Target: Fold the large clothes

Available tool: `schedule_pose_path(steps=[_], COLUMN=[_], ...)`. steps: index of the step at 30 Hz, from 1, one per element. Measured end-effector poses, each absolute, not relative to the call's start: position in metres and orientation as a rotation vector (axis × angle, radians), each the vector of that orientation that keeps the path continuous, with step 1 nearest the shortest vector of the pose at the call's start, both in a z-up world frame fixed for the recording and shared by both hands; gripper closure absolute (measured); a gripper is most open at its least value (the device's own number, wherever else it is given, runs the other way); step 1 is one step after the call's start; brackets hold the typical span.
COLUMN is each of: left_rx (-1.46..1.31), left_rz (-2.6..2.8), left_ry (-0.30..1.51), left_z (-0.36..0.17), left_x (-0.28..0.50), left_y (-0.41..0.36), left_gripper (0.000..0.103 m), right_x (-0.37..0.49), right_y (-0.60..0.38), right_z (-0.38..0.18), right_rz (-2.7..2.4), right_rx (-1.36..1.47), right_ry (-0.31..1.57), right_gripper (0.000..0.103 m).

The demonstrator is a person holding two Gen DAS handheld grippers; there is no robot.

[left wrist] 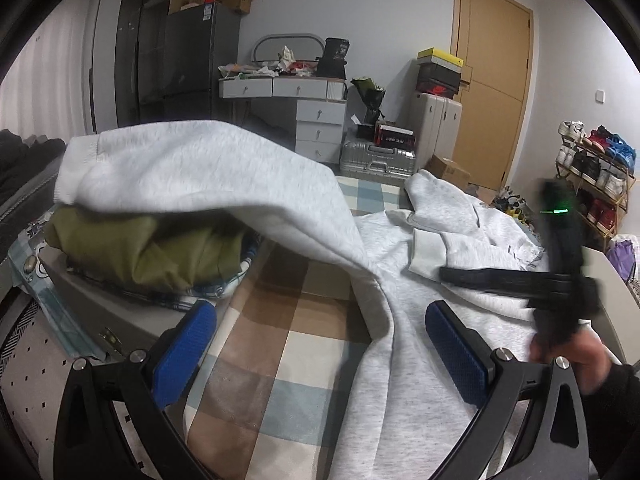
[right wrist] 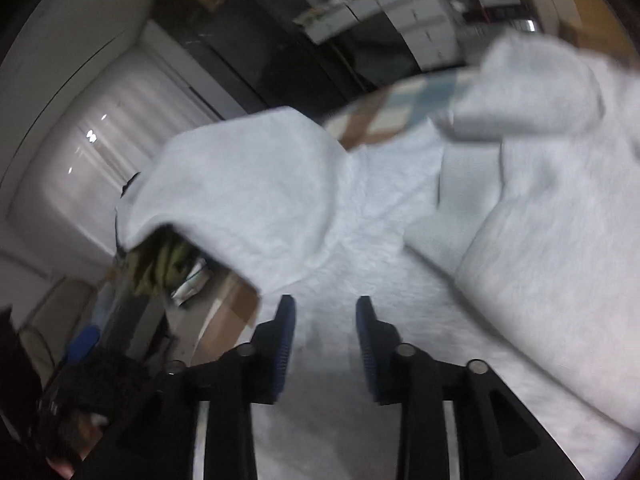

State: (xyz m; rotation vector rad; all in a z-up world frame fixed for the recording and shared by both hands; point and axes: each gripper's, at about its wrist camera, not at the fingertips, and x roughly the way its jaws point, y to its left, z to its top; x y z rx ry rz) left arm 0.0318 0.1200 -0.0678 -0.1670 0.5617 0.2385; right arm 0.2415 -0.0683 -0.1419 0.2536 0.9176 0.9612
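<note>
We see the whole right wrist view smeared by motion: the grey sweatshirt (right wrist: pixel 400 216) loses its texture, and the furniture at twelve o'clock is unreadable. In the left wrist view the right gripper (left wrist: pixel 448 273) at three o'clock is blurred, and the hand (left wrist: pixel 576 356) holding it is partly cut off. The sweatshirt's raised flap hides most of the olive garment (left wrist: pixel 148 252). The shoes on the rack (left wrist: pixel 596 160) are too small to tell.

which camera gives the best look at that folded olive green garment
The left wrist view: the folded olive green garment lies sharp and large beneath the draped light grey sweatshirt. The right wrist view shows only a small blurred corner.
</note>
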Motion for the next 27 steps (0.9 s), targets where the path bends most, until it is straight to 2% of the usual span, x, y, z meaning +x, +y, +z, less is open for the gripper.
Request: schedule_pose_path(steps=[1,3,4,8,11,14,15,18,21,27], left_rx=[-0.16,-0.136,-0.123,-0.09,-0.127,-0.125,-0.124,-0.119,-0.117,-0.159], left_rz=[0.235,0.217,0.198,0.049,-0.077,-0.156,-0.174,-0.189,-0.199,-0.237], left_ry=[0.558,0.57,0.577,0.635,0.762,0.849,0.886,0.962,1.018,1.17], left_z=[-0.068,-0.069,-0.069,-0.061,-0.064,-0.078,-0.087,-0.113,-0.132,-0.163], left_x=[0.029,0.034,0.039,0.083,0.134,0.185,0.205,0.254,0.292,0.337], left_y=[0.121,0.115,0.113,0.099,0.082,0.06,0.054,0.042,0.038,0.043], left_gripper=[0.001,0.001,0.001,0.001,0.001,0.001,0.001,0.001,0.001,0.003], right_x=[0.231,0.223,0.223,0.203,0.162,0.119,0.097,0.068,0.077,0.109], right_y=[-0.089,-0.132,-0.149,-0.213,-0.256,-0.293,-0.308,-0.32,-0.326,-0.334], right_z=[-0.127,-0.109,-0.103,-0.07,-0.043,-0.016,-0.006,0.01,0.005,-0.038], right_rz=[0.913,0.823,0.769,0.565,0.441,0.25,0.151,-0.057,-0.038,0.604], right_rx=[0.262,0.337,0.369,0.327,0.258,0.172,0.143,-0.009,-0.094,0.377], right_ry=[0.872,0.83,0.813,0.712,0.591,0.454,0.376,0.25,0.348,0.499], right_gripper=[0.045,0.024,0.021,0.018,0.013,0.007,0.0,0.0,0.0,0.0])
